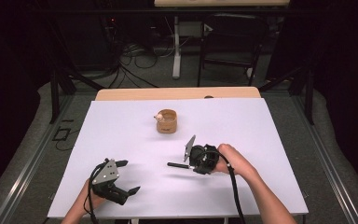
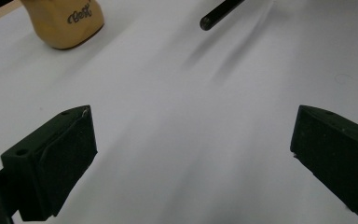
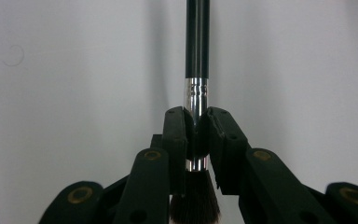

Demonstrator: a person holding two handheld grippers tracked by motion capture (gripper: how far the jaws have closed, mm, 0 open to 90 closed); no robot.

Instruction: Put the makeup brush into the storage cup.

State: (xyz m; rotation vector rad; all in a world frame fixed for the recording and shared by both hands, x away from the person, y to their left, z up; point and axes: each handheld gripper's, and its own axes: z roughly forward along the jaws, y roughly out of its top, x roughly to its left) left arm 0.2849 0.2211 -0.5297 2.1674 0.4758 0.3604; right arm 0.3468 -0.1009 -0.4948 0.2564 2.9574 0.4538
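The brush (image 3: 197, 70) is clamped in the right gripper (image 3: 196, 135), whose jaws press on its shiny metal ferrule; it hangs just above the white sheet (image 1: 135, 135) that covers the table, right of the middle, its handle pointing toward the person's left. Going by size, the sheet comes first: matte, smooth, with a strip of pale wood (image 1: 177, 93) bare at its far edge in the high view. Next the left gripper (image 1: 123, 177), near the front-left corner of the sheet, its jaws spread wide with nothing between them; its own view shows two blocky black pads (image 2: 58, 158) over bare white. Then the small round tan container (image 1: 168, 120) at the far middle of the sheet, well apart from both grippers; the left gripper view cuts it off at the top edge but shows dark lettering on its side, too partial to read; the high view shows something pale at its rim that is too small to make out. The right gripper view alone shows the brush's dark bristles, slim black glossy handle and ringed ferrule; in the high view the brush (image 1: 177, 164) is only a thin dark stick.
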